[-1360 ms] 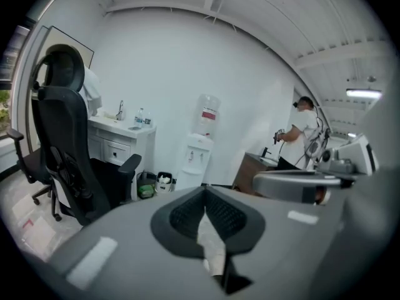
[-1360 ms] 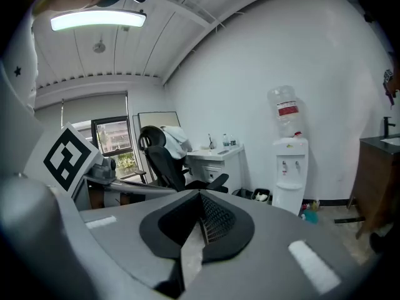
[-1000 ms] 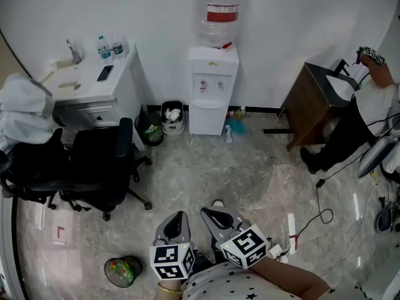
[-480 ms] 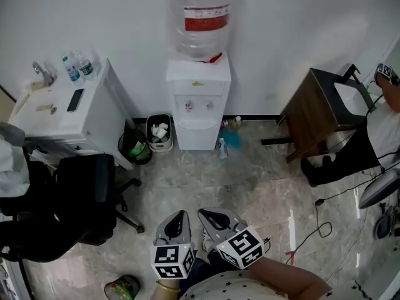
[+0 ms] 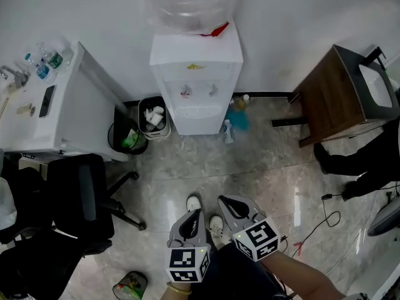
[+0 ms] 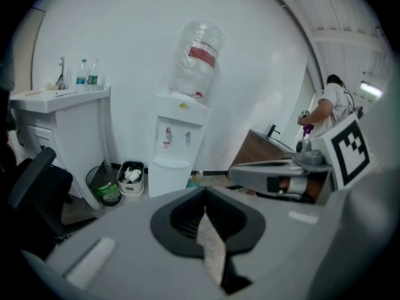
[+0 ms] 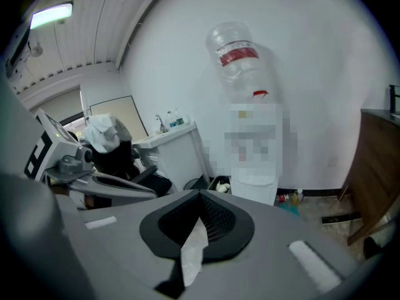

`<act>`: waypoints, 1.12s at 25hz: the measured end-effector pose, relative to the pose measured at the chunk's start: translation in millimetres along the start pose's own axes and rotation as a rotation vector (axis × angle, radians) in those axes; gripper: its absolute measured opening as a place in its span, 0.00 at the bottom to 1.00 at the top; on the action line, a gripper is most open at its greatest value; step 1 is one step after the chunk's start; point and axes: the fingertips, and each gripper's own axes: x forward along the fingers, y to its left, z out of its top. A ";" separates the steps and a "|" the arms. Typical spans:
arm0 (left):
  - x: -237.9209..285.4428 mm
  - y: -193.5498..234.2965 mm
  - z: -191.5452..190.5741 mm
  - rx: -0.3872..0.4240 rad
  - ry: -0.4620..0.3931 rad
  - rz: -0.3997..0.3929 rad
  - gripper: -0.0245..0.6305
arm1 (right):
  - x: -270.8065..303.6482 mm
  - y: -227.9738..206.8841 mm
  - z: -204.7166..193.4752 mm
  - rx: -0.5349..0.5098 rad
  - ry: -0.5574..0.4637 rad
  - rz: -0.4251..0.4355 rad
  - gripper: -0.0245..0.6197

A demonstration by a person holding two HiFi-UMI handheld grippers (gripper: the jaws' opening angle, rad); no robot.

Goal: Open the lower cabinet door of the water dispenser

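Closest to the person, at the bottom of the head view, the left hand-held gripper [image 5: 195, 215] and the right hand-held gripper [image 5: 225, 200] sit side by side over the marble floor [image 5: 262, 167]. Both point forward and somewhat downward. Each has its jaws pressed together with nothing between them; their own views show the dark pads meeting in a thin seam. The right one's tips reach slightly farther forward than the left's, so I judge it marginally nearer the target, though the difference is small.

Beyond them a bare stretch of floor separates both from the water dispenser [image 5: 195, 74], which stands upright against the white wall [image 5: 300, 17]. It lies almost straight ahead of the left hand-held gripper and a little to the left of the right one's line. The lower cabinet door [image 5: 197, 121] is the front panel beneath the taps. It faces the person with its long axis vertical, looks shut, and is well apart from either hand-held gripper. I cannot tell which edge carries the hinge or where a grip point sits.

A white waste bin [image 5: 153, 119] stands just left of the base and some cleaning bottles [image 5: 236, 119] just right of it, so the open floor directly in front is the way in. In my judgement, the next move calls for closing that distance and dropping to door height.
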 end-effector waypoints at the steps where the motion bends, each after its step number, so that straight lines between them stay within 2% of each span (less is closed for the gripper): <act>1: 18.2 7.3 -6.4 -0.002 0.014 -0.007 0.05 | 15.1 -16.2 -5.9 0.009 0.004 -0.024 0.04; 11: 225.9 103.1 -55.4 -0.013 0.108 -0.033 0.05 | 197.4 -208.3 -64.7 0.102 -0.013 -0.244 0.04; 15: 286.4 122.4 -73.6 -0.024 0.147 -0.045 0.05 | 257.5 -274.7 -94.6 0.134 0.020 -0.289 0.04; 18: 317.8 131.2 -86.7 -0.030 0.176 -0.073 0.05 | 294.7 -313.8 -113.1 0.117 0.054 -0.288 0.04; 19: 326.0 133.9 -89.7 -0.028 0.183 -0.081 0.05 | 306.6 -324.1 -118.9 0.106 0.069 -0.276 0.18; 20: 332.9 136.7 -92.4 -0.026 0.191 -0.087 0.05 | 317.8 -333.3 -124.5 0.095 0.085 -0.264 0.28; 26: 352.8 154.7 -104.6 -0.043 0.231 -0.103 0.05 | 363.3 -373.8 -137.1 0.031 0.126 -0.252 0.49; 28: 355.2 159.2 -105.9 -0.051 0.240 -0.104 0.05 | 374.1 -380.7 -132.9 0.000 0.134 -0.245 0.53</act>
